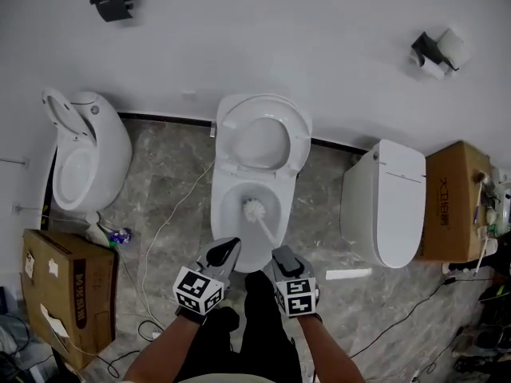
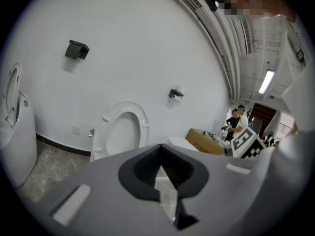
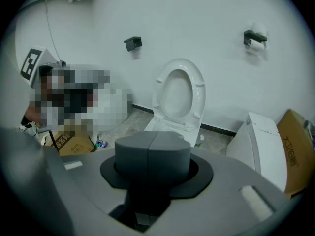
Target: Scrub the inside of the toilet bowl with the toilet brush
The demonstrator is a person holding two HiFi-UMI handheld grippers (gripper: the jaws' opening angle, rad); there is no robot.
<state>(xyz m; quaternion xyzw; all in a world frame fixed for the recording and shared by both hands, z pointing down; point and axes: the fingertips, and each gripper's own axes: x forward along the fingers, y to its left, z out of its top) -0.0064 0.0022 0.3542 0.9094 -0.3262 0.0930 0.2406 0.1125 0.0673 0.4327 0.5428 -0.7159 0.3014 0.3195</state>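
Toilet brush of white plastic [image 1: 254,208] stands with its head inside the bowl of the white middle toilet [image 1: 226,202], whose lid is up. The handle ends at the right gripper [image 1: 281,252], whose jaws are closed on it. The left gripper [image 1: 231,247] is just beside, jaws together and empty. A thin white cable [image 1: 160,230] lies on the grey marble floor [image 1: 168,158] to the left.

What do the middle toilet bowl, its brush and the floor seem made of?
Toilet bowl: likely glazed ceramic, white and glossy.
Toilet brush: probably plastic, white bristles on a thin handle.
Floor: looks like polished stone or tile, grey-brown with veins.
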